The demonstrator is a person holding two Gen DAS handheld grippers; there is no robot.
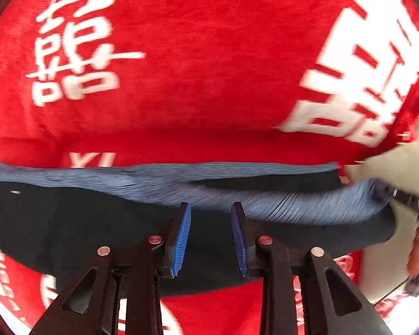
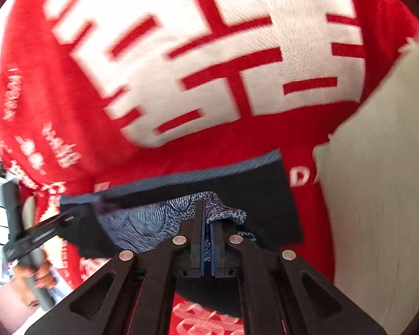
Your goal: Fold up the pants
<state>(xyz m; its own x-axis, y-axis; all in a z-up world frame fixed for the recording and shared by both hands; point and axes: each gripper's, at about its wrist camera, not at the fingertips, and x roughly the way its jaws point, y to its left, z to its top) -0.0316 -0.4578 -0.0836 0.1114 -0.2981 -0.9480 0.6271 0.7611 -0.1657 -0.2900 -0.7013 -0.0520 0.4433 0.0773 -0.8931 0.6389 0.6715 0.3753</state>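
The pants (image 1: 69, 223) are dark navy with a blue patterned inner side (image 1: 265, 198). They lie partly folded on a red cloth. My left gripper (image 1: 211, 209) is open, its blue pads apart just above the dark fabric, holding nothing. My right gripper (image 2: 208, 217) is shut on a bunch of the patterned pants fabric (image 2: 159, 220), which is pinched between its pads. The pants' dark layer (image 2: 265, 195) spreads behind it. The left gripper also shows in the right wrist view (image 2: 39, 237), at the left edge of the pants.
A red cloth (image 1: 209, 69) with large white characters covers the surface under the pants. A pale bare surface (image 2: 377, 181) lies to the right of the cloth. The person's hand (image 2: 36, 276) holds the left gripper's handle.
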